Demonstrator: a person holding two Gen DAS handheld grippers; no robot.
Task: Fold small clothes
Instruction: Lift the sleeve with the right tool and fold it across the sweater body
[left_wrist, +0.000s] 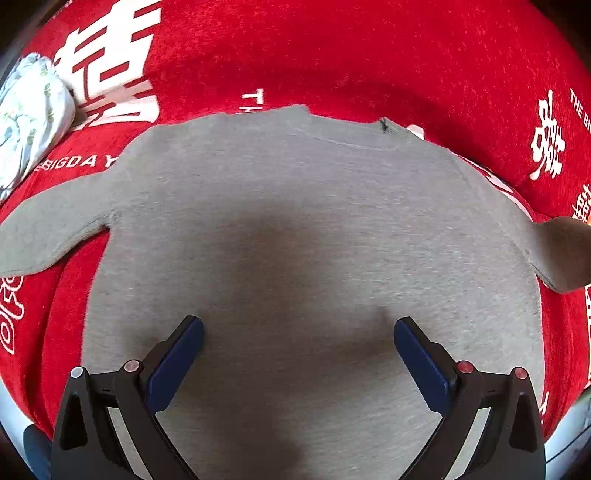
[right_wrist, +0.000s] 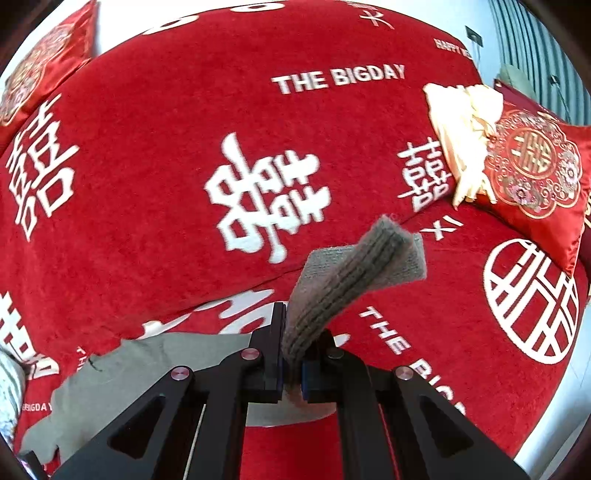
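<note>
Left wrist view: I see the grey sweater (left_wrist: 295, 229) spread flat, back up, on the red bedspread (left_wrist: 369, 55), neckline at the far edge and the left sleeve (left_wrist: 48, 236) lying out to the side. My left gripper (left_wrist: 298, 354) hangs over the lower body of the garment with its jaws wide apart and nothing between them; I cannot tell whether the blue pads (left_wrist: 177, 365) touch the fabric. A bundle of floral cloth (left_wrist: 29, 110) sits at the far left, clear of the work.

Right wrist view: my right gripper (right_wrist: 293, 354) has its jaws closed tight on the ribbed cuff (right_wrist: 351, 280) of the right sleeve, which stands up out of the grip and flops forward over the bedspread. The sweater body trails away at lower left. A red embroidered cushion (right_wrist: 535, 177) and a cream cloth (right_wrist: 461, 125) lie well apart at the right.

Step in hand, as I judge it: the first sleeve fold. The next move calls for carrying the cuff across the body and laying the sleeve flat, while the left gripper pins or steadies the torso against dragging.
</note>
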